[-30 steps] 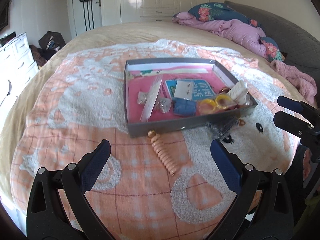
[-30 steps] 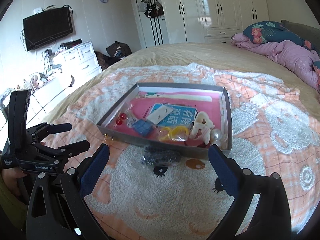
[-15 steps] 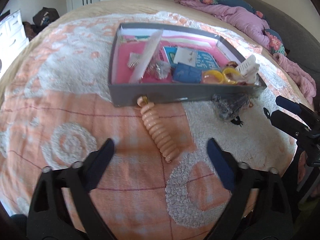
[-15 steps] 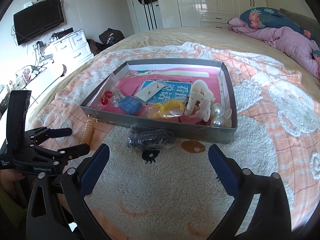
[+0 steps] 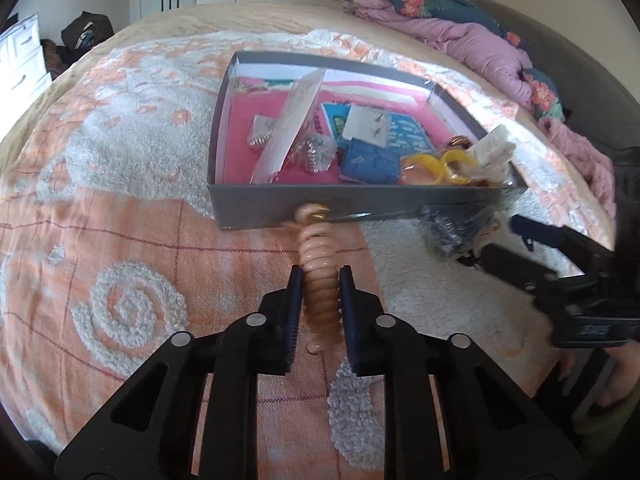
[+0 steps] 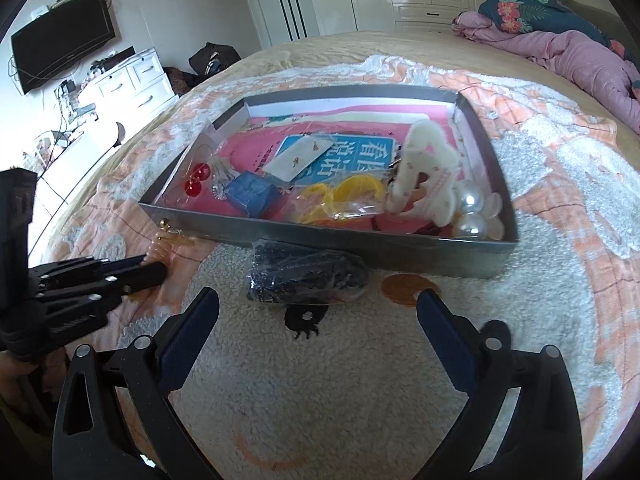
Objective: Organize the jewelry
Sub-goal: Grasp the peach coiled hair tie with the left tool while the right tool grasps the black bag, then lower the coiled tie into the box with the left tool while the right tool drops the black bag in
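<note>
tray (image 5: pixel 256 204) wall blocks coil bracelet (image 5: pixel 320 280); dark pouch (image 6: pixel 304 276) beside.

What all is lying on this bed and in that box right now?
Box: one, grey, on the blanket, open.
Blanket: one, orange and white, covering the bed.
Coiled bracelet: one, peach, on the blanket before the box.
Dark bagged item: one, black, on the blanket against the box front.
Hair claw: one, cream, in the box, right side.
Pearl beads: a few, white, right front corner.
Yellow rings: two, front middle.
Blue pouch: one, front left.
Red beads: two, left.
Earring card: one, white, centre.
Duvet: one, pink, far right.
Left hand-held gripper: closed on the bracelet.
Right hand-held gripper: open, above the blanket.
</note>
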A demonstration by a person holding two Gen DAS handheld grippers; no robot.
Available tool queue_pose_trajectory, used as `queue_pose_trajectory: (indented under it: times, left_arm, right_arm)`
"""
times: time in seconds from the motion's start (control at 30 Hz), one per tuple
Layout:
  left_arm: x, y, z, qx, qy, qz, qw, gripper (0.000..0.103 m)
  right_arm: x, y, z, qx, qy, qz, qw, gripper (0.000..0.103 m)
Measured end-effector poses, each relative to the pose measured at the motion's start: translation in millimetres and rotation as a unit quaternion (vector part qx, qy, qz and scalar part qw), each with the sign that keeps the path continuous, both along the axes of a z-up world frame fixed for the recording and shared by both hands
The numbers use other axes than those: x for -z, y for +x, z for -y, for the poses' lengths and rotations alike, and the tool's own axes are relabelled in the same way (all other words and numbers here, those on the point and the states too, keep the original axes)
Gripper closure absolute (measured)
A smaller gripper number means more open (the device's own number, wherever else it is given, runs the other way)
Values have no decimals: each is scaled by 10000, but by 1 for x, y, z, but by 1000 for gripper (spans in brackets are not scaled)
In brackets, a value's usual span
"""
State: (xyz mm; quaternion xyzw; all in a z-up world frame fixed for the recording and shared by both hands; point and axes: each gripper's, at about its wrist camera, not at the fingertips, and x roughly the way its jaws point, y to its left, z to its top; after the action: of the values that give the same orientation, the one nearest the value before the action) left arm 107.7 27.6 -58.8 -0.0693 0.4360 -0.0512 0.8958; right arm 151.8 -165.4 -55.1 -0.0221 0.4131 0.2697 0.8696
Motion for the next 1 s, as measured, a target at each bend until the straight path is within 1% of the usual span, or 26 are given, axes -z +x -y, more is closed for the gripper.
queue_pose_trajectory:
  times: [0.1, 0.2, 0.27, 0.3, 0.37, 0.5, 0.63, 0.7, 0.83, 1.0]
  left_arm:
    - [-6, -3, 1, 29, 68, 115, 9999, 92]
    - [-10, -5, 0, 64, 6, 184, 9998, 92]
    - [-13, -5, -1, 66, -41, 233, 9997, 92]
    - [-14, -6, -2, 57, -64, 263, 9996, 92]
    - [-16, -6, -5, 30, -117, 293, 9995, 92]
    - [-19, -8, -6, 39, -175, 328, 9993, 92]
    - [-24, -10, -4, 79, -167, 427, 9989, 92]
    - [-28, -12, -4, 74, -140, 492, 9987, 92]
    - [-40, -16, -4, 57, -114, 673, 9977, 92]
    - [-54, -14, -5, 27, -29, 865, 9962, 92]
  right_arm:
    - [7, 3, -13, 79, -214, 19, 9997, 4]
    - [13, 9, -22, 237, -341, -14, 9991, 4]
    - [15, 11, -24, 353, -392, 58, 9986, 4]
    - [16, 11, -26, 377, -430, 137, 9983, 7]
    - [18, 13, -28, 366, -488, 191, 9980, 24]
    - [16, 8, -20, 222, -231, 282, 9991, 26]
    - [5, -4, -12, 19, -71, 393, 9992, 26]
    - [-1, -9, -7, -74, 37, 361, 9993, 26]
    - [-14, -17, -3, -173, 49, 493, 9986, 26]
    - [-31, -19, 2, -140, 131, 686, 9975, 26]
